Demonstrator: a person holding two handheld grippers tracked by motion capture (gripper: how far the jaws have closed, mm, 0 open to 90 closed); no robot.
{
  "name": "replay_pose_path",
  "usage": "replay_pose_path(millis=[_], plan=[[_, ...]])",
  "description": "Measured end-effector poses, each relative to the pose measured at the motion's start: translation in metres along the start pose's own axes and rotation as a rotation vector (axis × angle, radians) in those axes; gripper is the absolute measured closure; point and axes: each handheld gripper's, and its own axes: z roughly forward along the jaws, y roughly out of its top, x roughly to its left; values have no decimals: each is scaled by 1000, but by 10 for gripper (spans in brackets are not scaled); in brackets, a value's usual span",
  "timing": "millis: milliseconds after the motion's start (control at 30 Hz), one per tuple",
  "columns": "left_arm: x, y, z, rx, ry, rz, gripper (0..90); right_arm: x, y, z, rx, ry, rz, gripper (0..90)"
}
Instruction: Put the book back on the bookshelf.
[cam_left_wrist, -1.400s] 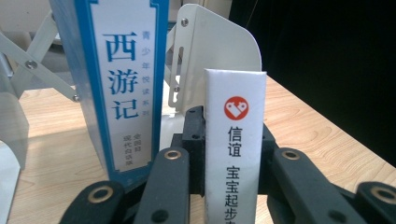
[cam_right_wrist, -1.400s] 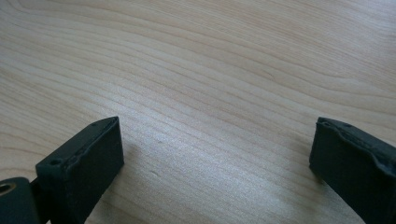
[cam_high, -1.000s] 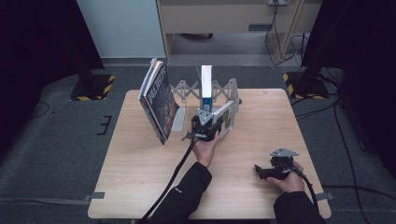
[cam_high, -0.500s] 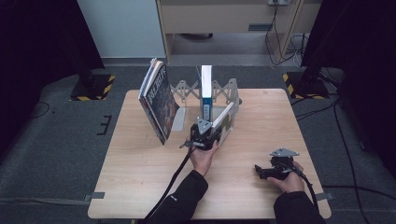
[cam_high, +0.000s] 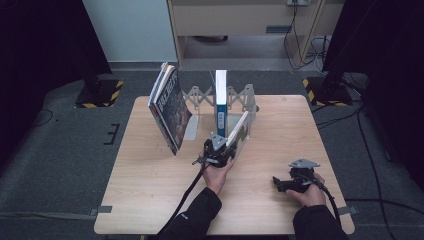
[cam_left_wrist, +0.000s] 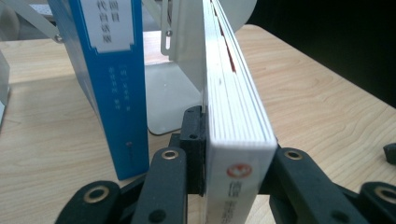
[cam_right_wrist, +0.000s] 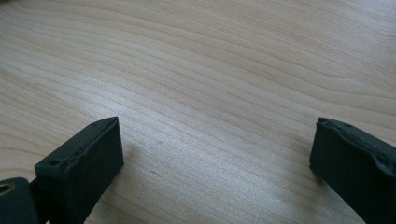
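Left gripper (cam_high: 226, 149) clamped on white book (cam_left_wrist: 236, 121) leaning at rack's (cam_high: 200, 95) five o'clock, upright blue book (cam_high: 220, 100) at its eleven, right gripper (cam_high: 278, 183) jaws wide over bare table (cam_high: 150, 190).

Black sleeves (cam_high: 197, 220), black grippers w/ grey triangular plates (cam_high: 303, 163), black cables (cam_high: 187, 192).

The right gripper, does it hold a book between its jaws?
No, the right gripper has its jaws wide apart, with bare wooden table between them.
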Motion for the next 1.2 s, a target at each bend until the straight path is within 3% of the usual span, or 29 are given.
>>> replay_pose_path(millis=[267,533,800,933,1000,1100,1200], plan=[[-2,-3,1,-4,8,8,726,0,0,0,1,2,0,28],[-1,-1,10,-20,3,-15,716,0,0,0,1,-1,2,27],[4,-7,14,-20,-133,-22,585,0,0,0,1,-1,2,27],[6,-5,5,-16,-142,32,556,1,0,0,2,-1,4,27],[8,-5,1,-24,-171,31,549,0,0,0,1,-1,2,27],[11,-4,-4,-22,-164,56,533,0,0,0,1,-1,2,27],[14,-6,-9,-28,-213,45,525,0,0,0,1,-1,2,27]])
